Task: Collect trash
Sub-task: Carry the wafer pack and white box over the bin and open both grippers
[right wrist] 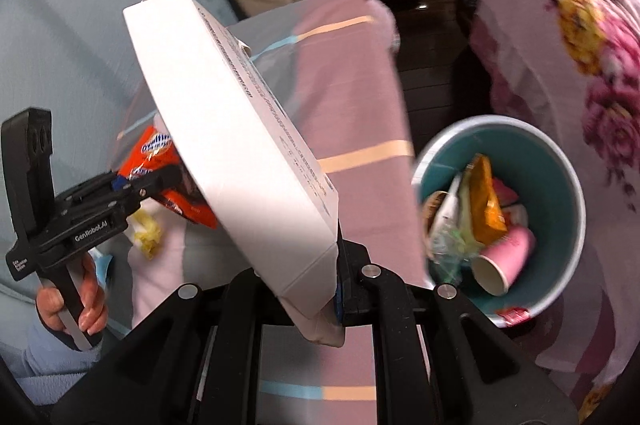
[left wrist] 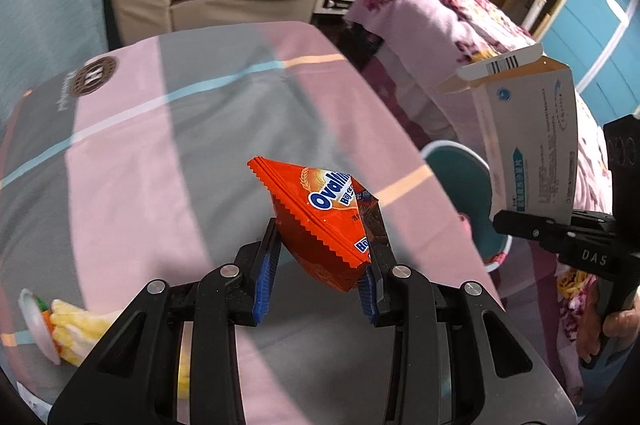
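Between the blue ribbed pads of the left gripper (left wrist: 320, 285) sits an orange snack wrapper (left wrist: 324, 221), glossy crinkled foil with zigzag-cut seams, pinched at its lower end with its long axis slanting up and to the left, away from the camera, above the pink-and-grey striped bedsheet (left wrist: 160, 153). To its right, the right gripper (right wrist: 320, 289) clamps the bottom corner of a flat white cardboard box (right wrist: 236, 145) (smooth, rectangular, fine print along one narrow side), whose long axis leans up and leftward, its open flap end uppermost. Lower right of that gripper stands a round teal bin (right wrist: 560, 201), holding a pink paper cup (right wrist: 506, 259) and crumpled wrappers.
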{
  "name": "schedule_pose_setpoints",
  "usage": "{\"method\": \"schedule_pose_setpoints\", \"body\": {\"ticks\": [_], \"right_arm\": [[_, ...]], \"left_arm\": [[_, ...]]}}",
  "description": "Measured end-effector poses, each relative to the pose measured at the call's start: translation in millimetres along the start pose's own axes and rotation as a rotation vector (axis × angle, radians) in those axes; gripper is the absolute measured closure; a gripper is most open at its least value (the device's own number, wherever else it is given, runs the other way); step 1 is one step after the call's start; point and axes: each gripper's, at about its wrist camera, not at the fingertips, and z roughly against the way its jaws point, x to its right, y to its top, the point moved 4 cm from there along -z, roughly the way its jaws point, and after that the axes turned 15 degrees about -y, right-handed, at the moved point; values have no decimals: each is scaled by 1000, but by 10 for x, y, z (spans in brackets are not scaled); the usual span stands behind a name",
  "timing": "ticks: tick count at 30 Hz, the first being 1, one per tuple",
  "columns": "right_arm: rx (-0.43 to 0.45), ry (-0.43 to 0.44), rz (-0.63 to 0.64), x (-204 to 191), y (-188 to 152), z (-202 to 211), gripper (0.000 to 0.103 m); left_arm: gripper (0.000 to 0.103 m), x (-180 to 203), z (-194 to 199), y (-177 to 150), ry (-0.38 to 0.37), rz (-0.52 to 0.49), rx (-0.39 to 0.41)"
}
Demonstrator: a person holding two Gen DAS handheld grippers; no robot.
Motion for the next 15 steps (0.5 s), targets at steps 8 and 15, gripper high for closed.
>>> {"method": "schedule_pose_setpoints", "body": {"ticks": [8, 15], "right_arm": [[-4, -96, -162, 943, -213, 15, 92], [-30, -133, -218, 1417, -316, -76, 92]], "left_arm": [[67, 705, -579, 137, -48, -116, -77], [67, 1190, -1120, 213, -69, -200, -157]]}}
